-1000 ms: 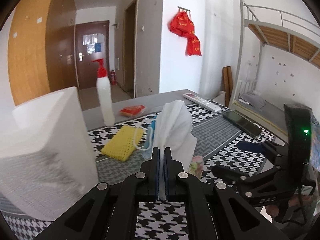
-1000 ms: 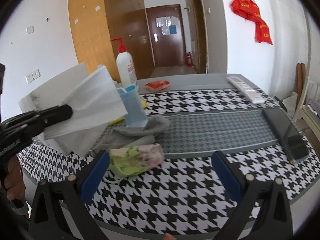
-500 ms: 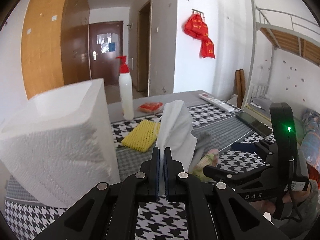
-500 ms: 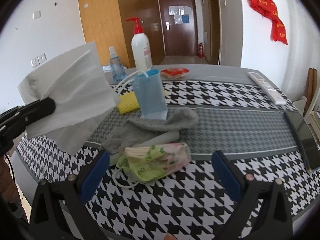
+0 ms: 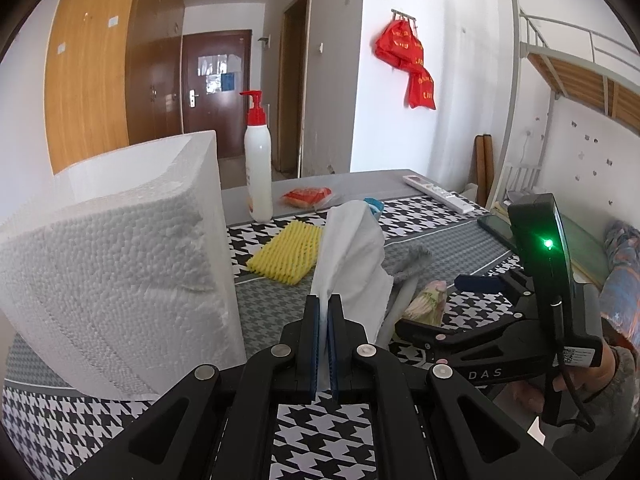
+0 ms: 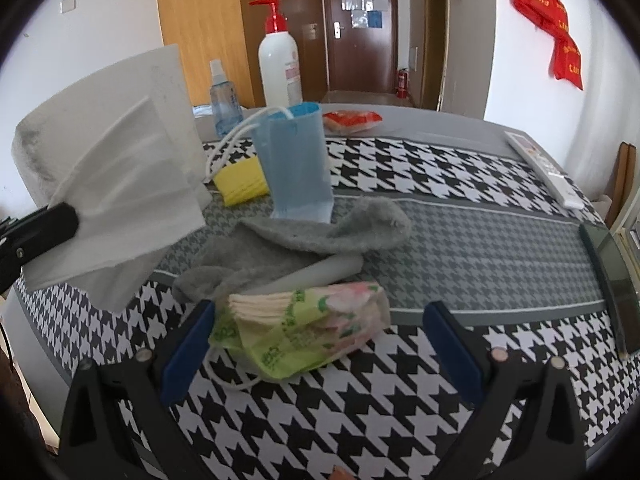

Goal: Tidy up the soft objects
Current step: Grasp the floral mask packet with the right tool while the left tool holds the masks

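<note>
My left gripper [image 5: 324,306] is shut on a white tissue [image 5: 352,256] that stands up from its pads. The right wrist view shows the same tissue [image 6: 120,208] hanging off the left gripper [image 6: 40,232] at the left edge. My right gripper [image 6: 320,320] is open wide, low over the houndstooth cloth. A green pack of tissues [image 6: 304,328] lies between its blue pads, which do not press on it. Behind the pack lie a grey sock [image 6: 320,236] and a white tube [image 6: 320,274]. A blue face mask [image 6: 298,168] stands on edge on the sock. The right gripper [image 5: 444,304] also shows beside the tissue.
A white foam box [image 5: 120,264] stands close on the left. A yellow foam net [image 5: 286,256], pump bottle [image 5: 258,172], spray bottle [image 6: 224,100] and red packet [image 5: 306,196] sit further back. A remote [image 6: 540,168] and dark phone [image 6: 612,280] lie at the right.
The right gripper has come forward and down, so the green pack now sits between its fingers. The left gripper drifted slightly, still holding the tissue; the foam box looks nearer.
</note>
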`<state>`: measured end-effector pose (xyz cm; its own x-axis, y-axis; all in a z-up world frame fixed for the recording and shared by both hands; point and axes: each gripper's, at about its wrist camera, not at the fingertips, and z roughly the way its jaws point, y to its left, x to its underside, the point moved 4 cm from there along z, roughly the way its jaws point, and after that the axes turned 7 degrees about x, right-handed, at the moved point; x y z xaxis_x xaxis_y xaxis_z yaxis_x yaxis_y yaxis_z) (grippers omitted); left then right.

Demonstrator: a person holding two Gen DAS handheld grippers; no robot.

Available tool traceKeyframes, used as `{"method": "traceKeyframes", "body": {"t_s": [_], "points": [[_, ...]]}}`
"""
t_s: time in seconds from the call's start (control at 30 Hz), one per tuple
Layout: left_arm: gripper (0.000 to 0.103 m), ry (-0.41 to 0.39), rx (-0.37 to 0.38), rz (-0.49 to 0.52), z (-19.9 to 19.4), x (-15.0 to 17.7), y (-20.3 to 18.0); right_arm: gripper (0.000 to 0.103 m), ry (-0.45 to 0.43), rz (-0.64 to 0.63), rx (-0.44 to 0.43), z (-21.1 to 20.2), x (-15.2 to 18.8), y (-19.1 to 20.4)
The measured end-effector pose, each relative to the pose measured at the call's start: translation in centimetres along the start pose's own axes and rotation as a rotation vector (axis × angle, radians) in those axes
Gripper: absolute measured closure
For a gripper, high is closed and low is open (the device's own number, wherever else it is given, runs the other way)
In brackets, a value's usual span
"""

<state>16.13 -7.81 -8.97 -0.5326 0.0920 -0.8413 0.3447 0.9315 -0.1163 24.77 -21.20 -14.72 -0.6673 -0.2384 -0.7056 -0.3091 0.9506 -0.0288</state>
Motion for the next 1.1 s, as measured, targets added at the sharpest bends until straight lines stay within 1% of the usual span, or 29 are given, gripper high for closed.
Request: {"method": "traceKeyframes", "body": {"t_s": [0.13, 0.17, 0.23, 0.3, 0.4, 0.53, 0.6, 0.67, 0.77, 0.83, 0.97, 1.03, 1.07, 1.1], "points": [[0.099, -0.002, 0.000, 0.001, -0.2, -0.1, 0.1, 0.002, 0.008, -0.005, -0.006, -0.1, 0.0, 0.2], [0.099, -0.002, 0.002, -0.002, -0.2, -0.1, 0.1, 0.004, 0.013, -0.003, -0.012, -0.1, 0.0, 0.2], [0.099, -0.001, 0.003, -0.003, -0.2, -0.1, 0.1, 0.018, 0.023, -0.002, -0.026, 0.2, 0.1, 0.2], [0.099, 0.002, 0.006, -0.004, -0.2, -0.1, 0.1, 0.021, 0.033, 0.001, -0.043, 0.6, 0.0, 0.1], [0.099, 0.001, 0.005, -0.002, -0.3, -0.1, 0.0, 0.024, 0.030, 0.004, -0.042, 0.5, 0.1, 0.1], [0.099, -0.006, 0.008, 0.006, -0.8, -0.2, -0.1, 0.034, 0.029, 0.010, -0.045, -0.1, 0.5, 0.3], [0.099, -0.012, 0.013, 0.004, -1.0, -0.3, -0.2, 0.034, 0.025, 0.018, -0.040, -0.7, 0.7, 0.4], [0.099, -0.014, 0.013, 0.005, -1.2, -0.3, -0.2, 0.040, 0.016, 0.023, -0.042, -1.2, 0.6, 0.2], [0.099, -0.020, 0.014, 0.006, -1.6, -0.3, -0.4, 0.045, 0.009, 0.031, -0.039, -1.9, 0.6, 0.0], [0.099, -0.023, 0.011, 0.009, -1.8, -0.3, -0.6, 0.053, 0.012, 0.035, -0.048, -2.3, 0.8, 0.1], [0.099, -0.030, 0.014, 0.020, -2.2, -0.2, -1.0, 0.056, 0.020, 0.059, -0.038, -3.1, 1.3, -0.4], [0.099, -0.031, 0.016, 0.024, -2.4, -0.1, -1.1, 0.061, 0.017, 0.077, -0.038, -3.4, 1.6, -0.6], [0.099, -0.033, 0.017, 0.026, -2.5, -0.1, -1.1, 0.062, 0.019, 0.089, -0.033, -3.6, 1.8, -0.9], [0.099, -0.034, 0.019, 0.029, -2.5, -0.1, -1.1, 0.066, 0.019, 0.099, -0.029, -3.7, 2.0, -1.2]]}}
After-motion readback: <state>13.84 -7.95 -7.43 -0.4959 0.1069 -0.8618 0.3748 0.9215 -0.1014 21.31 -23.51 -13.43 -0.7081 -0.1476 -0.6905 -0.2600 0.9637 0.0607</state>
